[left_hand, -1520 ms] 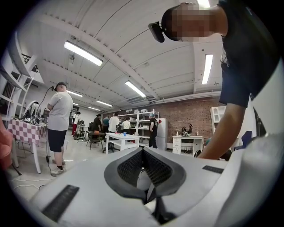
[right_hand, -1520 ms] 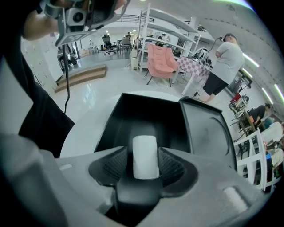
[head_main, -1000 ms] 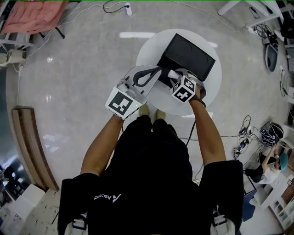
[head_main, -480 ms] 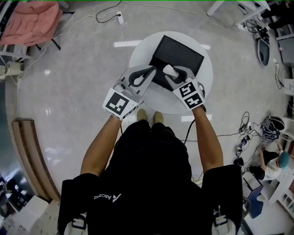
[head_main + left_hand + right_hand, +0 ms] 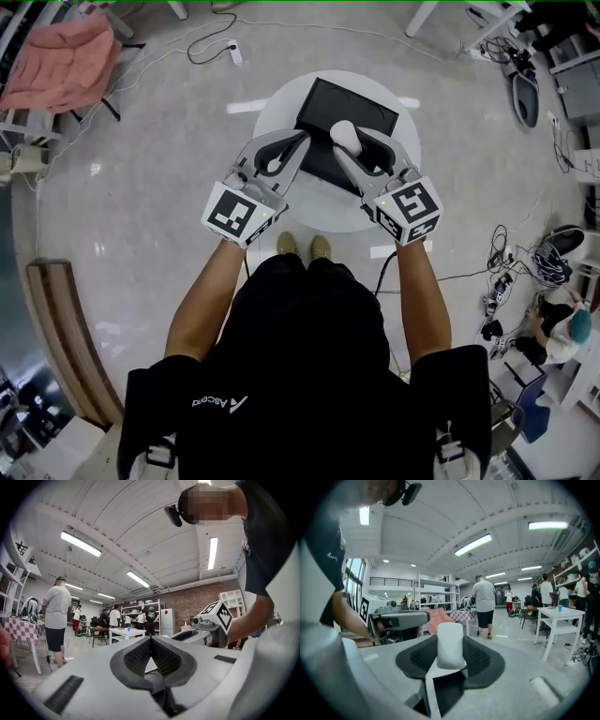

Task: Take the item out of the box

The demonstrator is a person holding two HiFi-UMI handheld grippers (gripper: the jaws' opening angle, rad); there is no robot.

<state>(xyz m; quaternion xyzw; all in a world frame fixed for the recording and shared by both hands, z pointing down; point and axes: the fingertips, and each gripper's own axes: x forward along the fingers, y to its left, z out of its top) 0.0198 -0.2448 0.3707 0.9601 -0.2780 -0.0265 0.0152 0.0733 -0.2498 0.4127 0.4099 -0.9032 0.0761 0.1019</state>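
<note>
A black box (image 5: 349,120) lies open on a round white table (image 5: 281,103). My right gripper (image 5: 345,142) is shut on a small white item (image 5: 344,133), held up over the box's near edge. In the right gripper view the white item (image 5: 450,645) stands upright between the dark pads (image 5: 483,660), with the black box (image 5: 447,691) showing below. My left gripper (image 5: 302,141) hangs beside it at the left, shut with nothing in it; its fingertips (image 5: 157,651) meet. Both grippers point up into the room.
A pink cloth (image 5: 58,58) lies on a rack at the far left. A power strip (image 5: 234,52) and cables run over the floor behind the table. More cables and gear lie at the right (image 5: 553,267). Several people (image 5: 485,604) stand about the room.
Both grippers have drawn back toward me and tipped upward. The right one has carried the white item up from the box. The left gripper stayed shut and empty.
</note>
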